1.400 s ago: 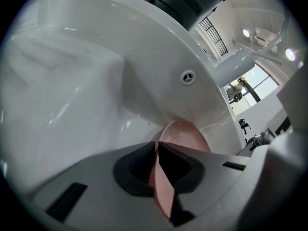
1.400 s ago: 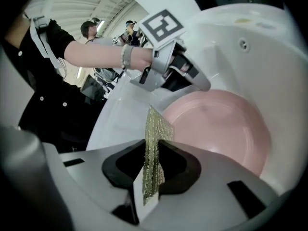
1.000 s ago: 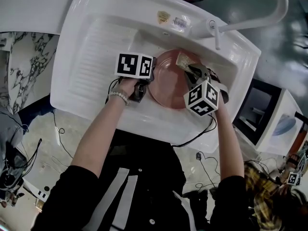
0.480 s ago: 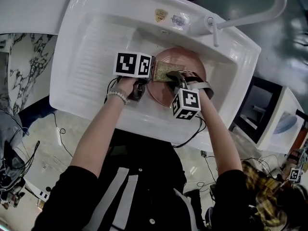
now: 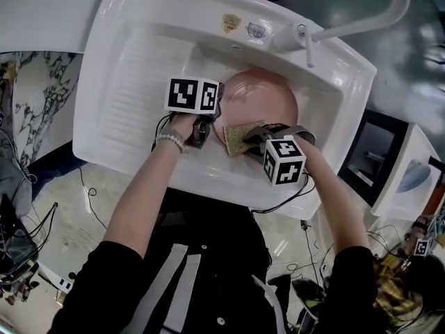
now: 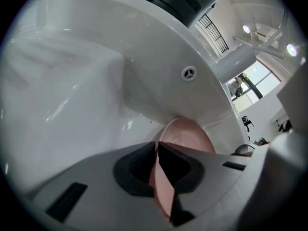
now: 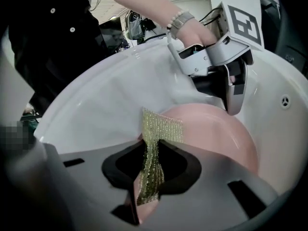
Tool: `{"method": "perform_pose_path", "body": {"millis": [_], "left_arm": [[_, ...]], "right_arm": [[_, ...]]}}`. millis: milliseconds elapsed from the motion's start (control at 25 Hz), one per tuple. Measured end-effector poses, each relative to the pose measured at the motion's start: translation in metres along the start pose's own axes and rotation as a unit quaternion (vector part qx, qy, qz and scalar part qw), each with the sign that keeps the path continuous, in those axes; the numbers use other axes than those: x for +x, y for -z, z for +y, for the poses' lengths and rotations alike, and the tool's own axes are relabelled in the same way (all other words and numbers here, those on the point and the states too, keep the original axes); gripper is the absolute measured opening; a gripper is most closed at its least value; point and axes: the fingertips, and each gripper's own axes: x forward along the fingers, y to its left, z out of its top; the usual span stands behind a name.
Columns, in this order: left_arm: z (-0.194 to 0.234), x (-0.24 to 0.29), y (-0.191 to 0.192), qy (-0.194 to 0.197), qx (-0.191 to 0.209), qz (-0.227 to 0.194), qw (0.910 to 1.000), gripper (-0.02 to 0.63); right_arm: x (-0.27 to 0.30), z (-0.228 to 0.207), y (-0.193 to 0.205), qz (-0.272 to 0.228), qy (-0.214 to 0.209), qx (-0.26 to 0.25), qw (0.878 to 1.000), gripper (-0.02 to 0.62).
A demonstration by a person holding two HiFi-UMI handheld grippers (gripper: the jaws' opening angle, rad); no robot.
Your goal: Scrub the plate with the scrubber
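Head view showed scrubbing in hand. Left gripper (image 5: 217, 117) clamped the plate (image 5: 268, 96) at nine o'clock, and right gripper (image 5: 256, 139) pinched the scrubber (image 5: 238, 138) at six. Next likely needed a pressed sweep toward twelve.

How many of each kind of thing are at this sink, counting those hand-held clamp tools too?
Plate: 1
Scrubber: 1
Grippers: 2, the left gripper shut on the plate's rim, the right gripper shut on the scrubber
Sink: 1
Tap: 1
Total: 6
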Motion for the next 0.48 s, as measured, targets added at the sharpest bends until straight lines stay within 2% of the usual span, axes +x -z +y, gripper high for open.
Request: {"method": "perform_pose_path", "body": {"millis": [200,360,480], "left_arm": [[0.000,0.001,0.001,0.001,-0.001,0.000,1.0000,0.020],[0.000,0.000,0.001,0.000,0.002,0.000,1.0000,0.020],[0.000,0.000,0.003,0.002,-0.001,0.002,1.0000,0.020]], "right_arm": [[-0.008,0.026,0.017,0.027,-0.063,0.020,0.997,0.080],[-0.019,0.041,0.030,0.062,-0.111,0.043,0.991,0.080],[-0.029,0.041,0.029,0.061,-0.117,0.078,0.988,0.080]]}}
